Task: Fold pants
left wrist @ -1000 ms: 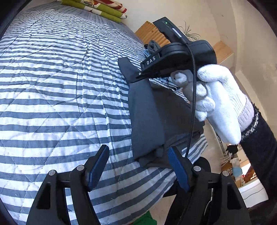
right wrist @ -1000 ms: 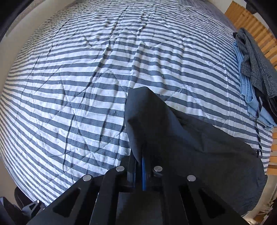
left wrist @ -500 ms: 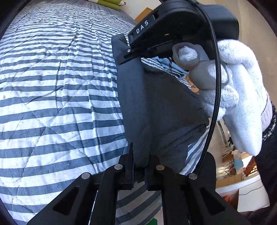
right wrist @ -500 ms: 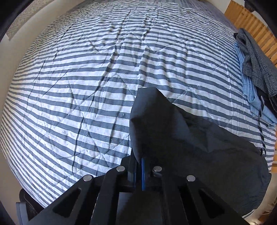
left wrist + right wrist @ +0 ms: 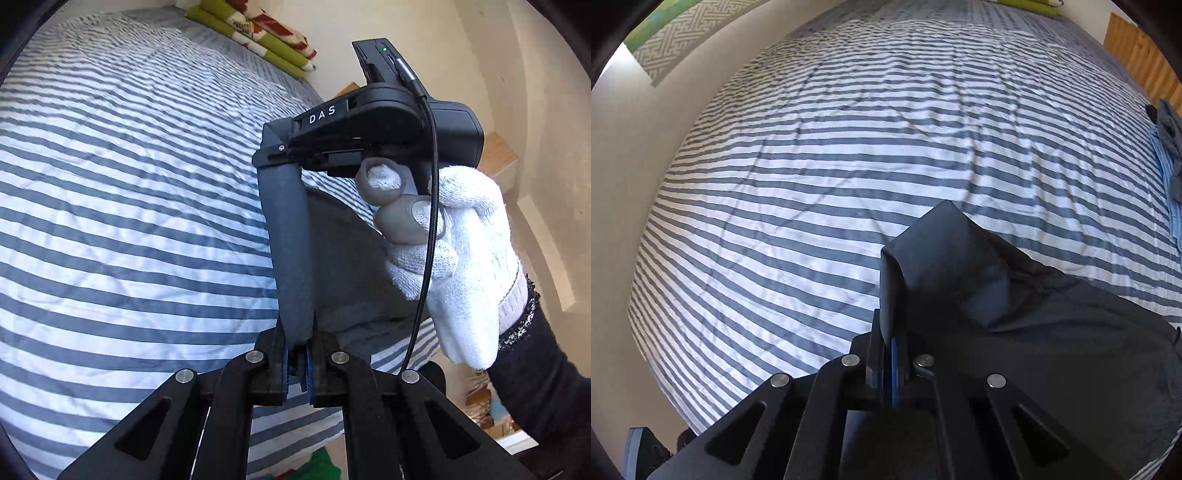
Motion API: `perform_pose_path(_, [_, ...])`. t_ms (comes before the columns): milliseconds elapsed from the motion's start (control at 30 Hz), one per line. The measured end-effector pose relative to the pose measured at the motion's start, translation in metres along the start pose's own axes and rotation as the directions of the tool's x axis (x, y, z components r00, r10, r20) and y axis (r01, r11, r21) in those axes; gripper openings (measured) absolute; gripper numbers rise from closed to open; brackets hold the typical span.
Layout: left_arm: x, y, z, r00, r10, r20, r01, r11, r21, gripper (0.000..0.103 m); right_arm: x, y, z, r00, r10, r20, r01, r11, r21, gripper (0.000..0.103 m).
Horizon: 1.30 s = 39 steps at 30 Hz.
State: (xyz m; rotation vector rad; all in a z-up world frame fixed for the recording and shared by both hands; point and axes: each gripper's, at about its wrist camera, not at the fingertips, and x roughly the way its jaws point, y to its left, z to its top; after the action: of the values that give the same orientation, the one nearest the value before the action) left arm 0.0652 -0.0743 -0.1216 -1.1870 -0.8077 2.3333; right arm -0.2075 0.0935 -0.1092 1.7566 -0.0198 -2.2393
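Note:
Dark grey pants (image 5: 291,258) hang stretched above the striped bed (image 5: 122,206), lifted off the cover. My left gripper (image 5: 297,363) is shut on their near edge, the blue pads pinching the cloth. The far edge is pinched by my right gripper (image 5: 266,157), held by a white-gloved hand (image 5: 454,254). In the right wrist view my right gripper (image 5: 892,354) is shut on a fold of the pants (image 5: 1015,317), which drape down to the right and lower right over the bed (image 5: 820,177).
Green and red patterned pillows (image 5: 258,33) lie at the bed's far end. A pile of other clothes (image 5: 1167,147) sits at the bed's right edge beside a wooden slatted frame (image 5: 1137,55). Floor items show beyond the bed's near edge (image 5: 321,465).
My left gripper went from open beside the pants to shut on their edge. Both grippers have lifted and carried the pants across the bed, so the cloth now hangs between them.

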Motion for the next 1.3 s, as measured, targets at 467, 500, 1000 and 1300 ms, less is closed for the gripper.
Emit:
perform_pose_path(467, [-0.003, -0.101, -0.002, 0.998, 0.047, 0.029, -0.052, 0.976, 0.211, 0.006, -0.047, 0.014, 0.003, 0.975, 0.217, 0.047, -0.214, 0.975, -0.062, 0.002])
perform_pose_path(500, [0.006, -0.118, -0.003, 0.999, 0.045, 0.023, -0.049, 0.968, 0.246, 0.006, -0.057, -0.001, -0.001, 0.973, 0.221, 0.061, -0.218, 0.974, -0.054, 0.002])
perform_pose_path(1000, [0.22, -0.307, -0.065, 0.975, 0.039, -0.22, 0.089, 0.834, 0.545, 0.006, -0.121, -0.282, -0.09, 0.986, 0.071, 0.154, -0.107, 0.964, 0.242, 0.002])
perform_pose_path(1300, [0.293, -0.339, -0.075, 0.959, 0.061, -0.277, 0.107, 0.827, 0.552, 0.006, -0.105, -0.351, -0.109, 0.982, 0.082, 0.168, -0.131, 0.943, 0.306, 0.002])
